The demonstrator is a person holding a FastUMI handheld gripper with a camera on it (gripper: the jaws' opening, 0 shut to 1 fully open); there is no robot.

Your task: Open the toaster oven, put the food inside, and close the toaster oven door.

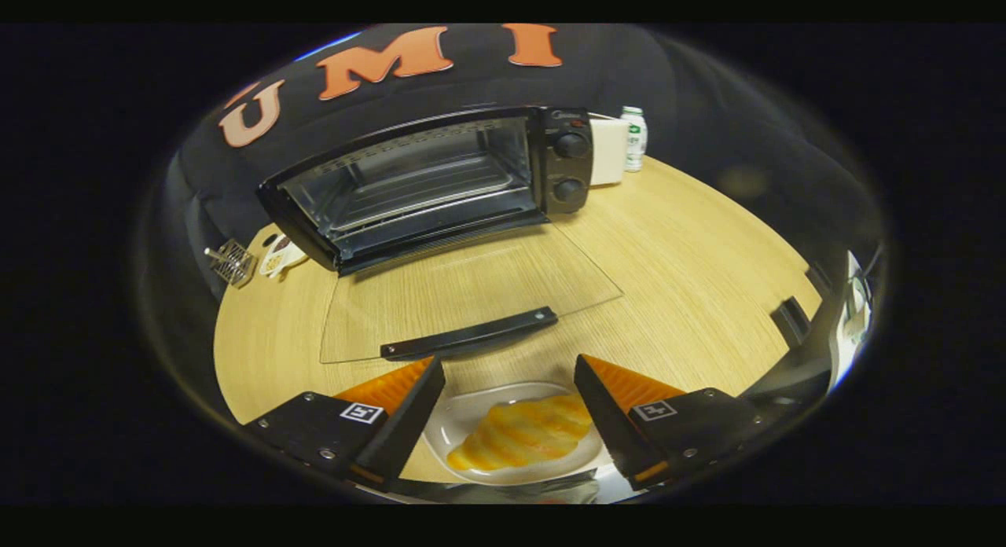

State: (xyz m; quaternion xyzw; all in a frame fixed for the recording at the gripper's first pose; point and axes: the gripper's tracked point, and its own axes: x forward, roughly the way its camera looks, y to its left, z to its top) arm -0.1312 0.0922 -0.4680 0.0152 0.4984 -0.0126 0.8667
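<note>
hand-held gripper (508, 374) is hovering wide open, straddling the yellow ridged pastry (520, 435) on its white plate (464, 413); the open black toaster oven (424, 185) is lying at 12 o'clock beyond

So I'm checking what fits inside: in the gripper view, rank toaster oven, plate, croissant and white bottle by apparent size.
1. Toaster oven
2. Plate, though nearness to the camera inflates it
3. Croissant, on the plate between the open tool fingers
4. White bottle, far off
</note>
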